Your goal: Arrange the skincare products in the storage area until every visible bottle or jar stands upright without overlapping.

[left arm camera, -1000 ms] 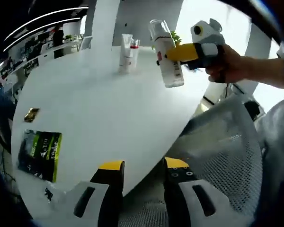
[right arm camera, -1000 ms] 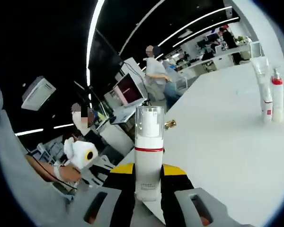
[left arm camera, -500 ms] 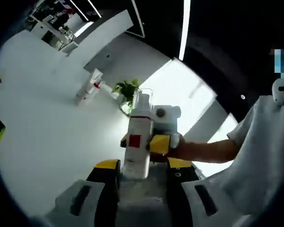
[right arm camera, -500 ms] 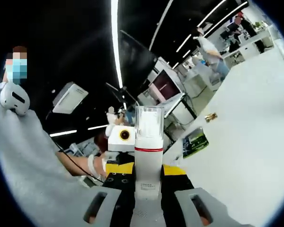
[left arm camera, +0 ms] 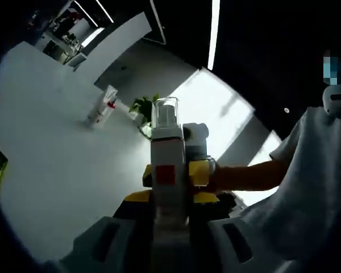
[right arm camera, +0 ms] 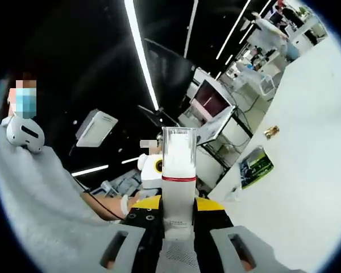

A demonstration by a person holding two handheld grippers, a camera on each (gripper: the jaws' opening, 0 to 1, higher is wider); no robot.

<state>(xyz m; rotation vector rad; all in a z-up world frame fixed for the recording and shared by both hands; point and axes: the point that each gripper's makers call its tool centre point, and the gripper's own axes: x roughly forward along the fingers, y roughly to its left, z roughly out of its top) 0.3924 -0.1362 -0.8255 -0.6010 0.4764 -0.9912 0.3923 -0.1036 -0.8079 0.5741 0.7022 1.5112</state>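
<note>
A white pump bottle (left arm camera: 167, 165) with a red label and a clear cap hangs upright in the air over the white table (left arm camera: 57, 148). My left gripper (left arm camera: 170, 200) is shut on its lower body. My right gripper (left arm camera: 174, 172) comes in from behind, its yellow fingers (left arm camera: 200, 170) clamped on the same bottle, with a hand (left arm camera: 233, 176) holding it. In the right gripper view the bottle (right arm camera: 178, 187) stands between the jaws of my right gripper (right arm camera: 178, 206). A white tube (left arm camera: 105, 98) and a red-capped bottle (left arm camera: 110, 107) stand upright on the far part of the table.
A green packet (right arm camera: 254, 166) and a small gold item (right arm camera: 271, 131) lie near the table's (right arm camera: 312, 148) edge. A potted plant (left arm camera: 142, 108) stands past the tubes. The person's grey sleeve (left arm camera: 307, 193) is close on the right. Desks and monitors are beyond the table.
The bottle has come from off-centre to squarely between my left jaws, which have closed in on it. Both views have tilted upward and shifted with the hands.
</note>
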